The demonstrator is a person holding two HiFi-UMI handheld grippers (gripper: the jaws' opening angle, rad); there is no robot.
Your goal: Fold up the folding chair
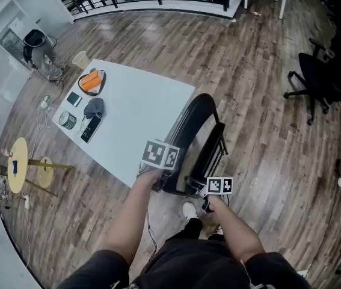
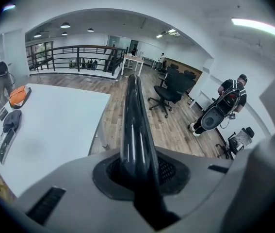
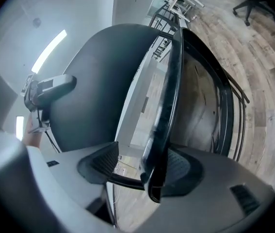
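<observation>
The black folding chair (image 1: 197, 131) stands on the wood floor at the white table's (image 1: 146, 110) near corner, its panels close together and almost upright. My left gripper (image 1: 160, 182) is shut on the chair's thin black edge (image 2: 135, 120), which runs straight up out of the closed pads (image 2: 169, 171). My right gripper (image 1: 204, 192) is low at the chair's near side. In the right gripper view a black frame tube (image 3: 169, 106) lies against one pad (image 3: 188, 171), and the other pad (image 3: 101, 164) stands apart from it. The dark panel (image 3: 93, 81) fills the left of that view.
On the table's far end lie an orange bag (image 1: 92, 81), a grey cap (image 1: 94, 107), a phone (image 1: 91, 128) and a can (image 1: 67, 120). A black office chair (image 1: 320, 80) stands right, a yellow stool (image 1: 18, 164) left. A person (image 2: 229, 101) stands across the room.
</observation>
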